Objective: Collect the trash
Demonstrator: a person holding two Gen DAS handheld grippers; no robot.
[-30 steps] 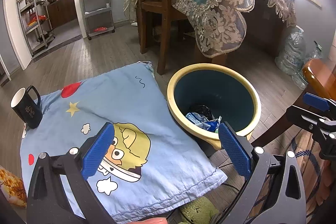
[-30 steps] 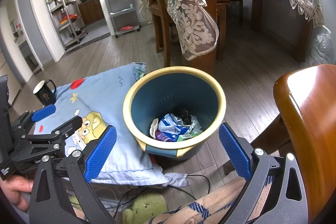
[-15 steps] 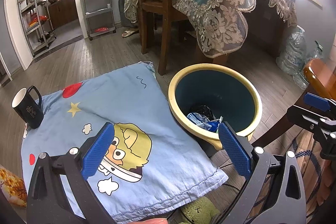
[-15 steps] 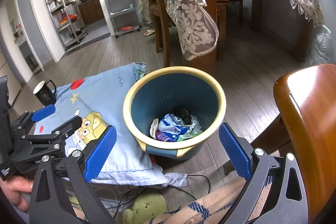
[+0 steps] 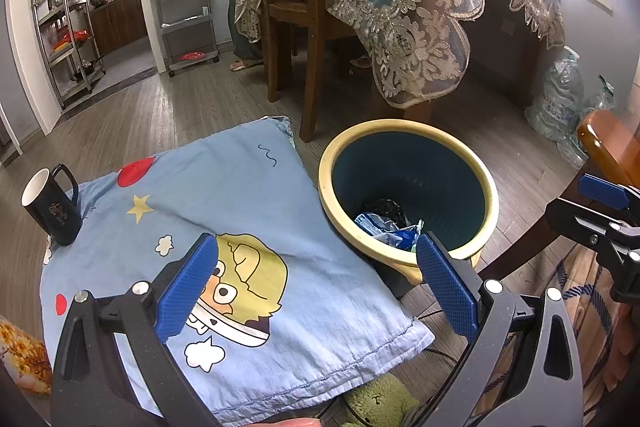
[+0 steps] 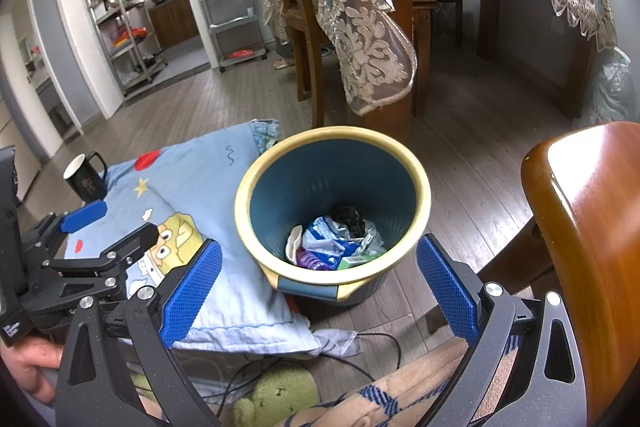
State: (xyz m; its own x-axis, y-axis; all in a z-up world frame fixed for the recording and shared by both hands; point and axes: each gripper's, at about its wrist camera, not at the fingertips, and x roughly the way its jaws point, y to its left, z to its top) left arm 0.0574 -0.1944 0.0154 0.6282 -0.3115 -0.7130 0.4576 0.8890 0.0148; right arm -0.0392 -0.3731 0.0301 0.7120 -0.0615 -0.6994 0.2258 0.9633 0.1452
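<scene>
Both grippers are spread wide with nothing between the blue pads: the left gripper (image 5: pixel 316 279) hangs over the pale blue cartoon-print cloth (image 5: pixel 224 227), and the right gripper (image 6: pixel 320 283) sits just near of the round bin with the cream-yellow rim and dark teal inside (image 6: pixel 416 183). The trash is already down in the bottom of that bin, a crumpled heap of blue-and-white wrappers (image 6: pixel 332 243) with something black and scrunched on top (image 6: pixel 350 217), plus a purple bit and a green bit I honestly can't identify. From the left view the bin's near wall hides most of the pile, so only a sliver of wrapper shows. There's printing on the wrappers but it's way too crumpled to read. The black mug with the white inside (image 5: pixel 50 207) stands at the far left corner of the cloth and has a pale emblem on it, too small to make out. A green plush toy (image 6: pixel 276 395) pokes out under the cloth's near edge, mostly cut off, and some black cable trails along the wood floor beside it. A hand (image 6: pixel 24 367) shows at the lower left of the right view, partly out of frame.
</scene>
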